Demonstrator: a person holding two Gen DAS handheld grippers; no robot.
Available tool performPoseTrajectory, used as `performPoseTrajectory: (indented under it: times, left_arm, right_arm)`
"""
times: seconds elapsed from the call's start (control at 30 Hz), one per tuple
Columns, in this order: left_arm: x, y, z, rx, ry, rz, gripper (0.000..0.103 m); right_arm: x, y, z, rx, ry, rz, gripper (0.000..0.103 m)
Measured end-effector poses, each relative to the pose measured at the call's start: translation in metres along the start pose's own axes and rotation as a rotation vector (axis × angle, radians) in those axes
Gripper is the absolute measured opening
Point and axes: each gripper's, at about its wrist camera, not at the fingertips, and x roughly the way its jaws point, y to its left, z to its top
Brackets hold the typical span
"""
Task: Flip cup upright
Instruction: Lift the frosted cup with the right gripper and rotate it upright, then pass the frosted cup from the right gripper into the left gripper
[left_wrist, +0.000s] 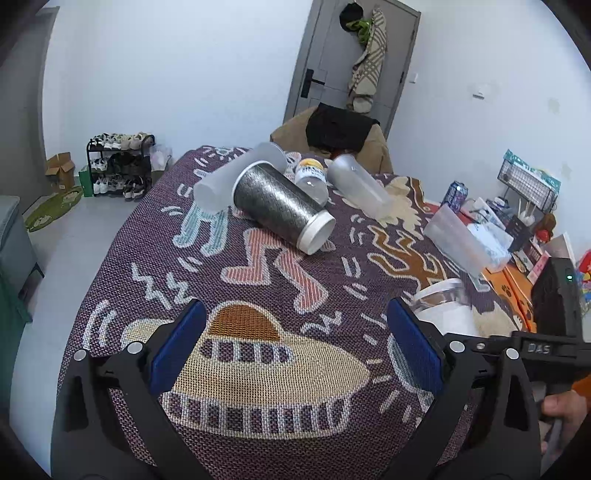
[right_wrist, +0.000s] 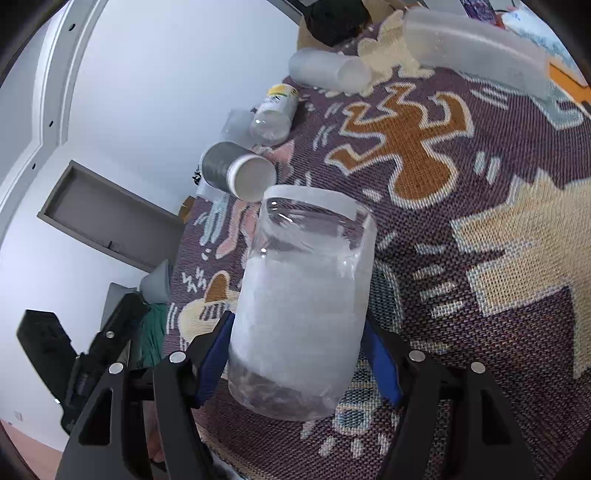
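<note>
Clenching the frosted cup (right_wrist: 299, 306), right gripper (right_wrist: 295, 354) faces toppled cups (right_wrist: 236, 170); left gripper (left_wrist: 295, 350) released.

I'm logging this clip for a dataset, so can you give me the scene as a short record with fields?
surface: patterned woven cloth
held item: frosted clear cup
right gripper: shut on the frosted clear cup
left gripper: open, empty, above the cloth
lying on side: grey patterned cup, small labelled bottle, several frosted cups
task state: held cup's orientation unclear
</note>
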Motion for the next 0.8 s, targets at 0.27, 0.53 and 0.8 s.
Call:
performPoseTrajectory:
  times: [0.27, 0.53, 0.8]
  left_arm:
    - [0.010, -0.018, 0.007, 0.047, 0.053, -0.061, 0.097]
    - [0.029, -0.040, 0.015, 0.068, 0.129, -0.159, 0.097]
    - [0.054, -0.060, 0.022, 0.061, 0.238, -0.286, 0.097]
  right_arm:
    - [-0.022, -0.004, 0.004, -0.016, -0.062, 0.037, 0.093]
    - [-0.050, -0.020, 0.002, -0.045, -0.135, -0.011, 0.095]
    - [-0.070, -0.037, -0.003, -0.061, -0.198, -0.087, 0.095]
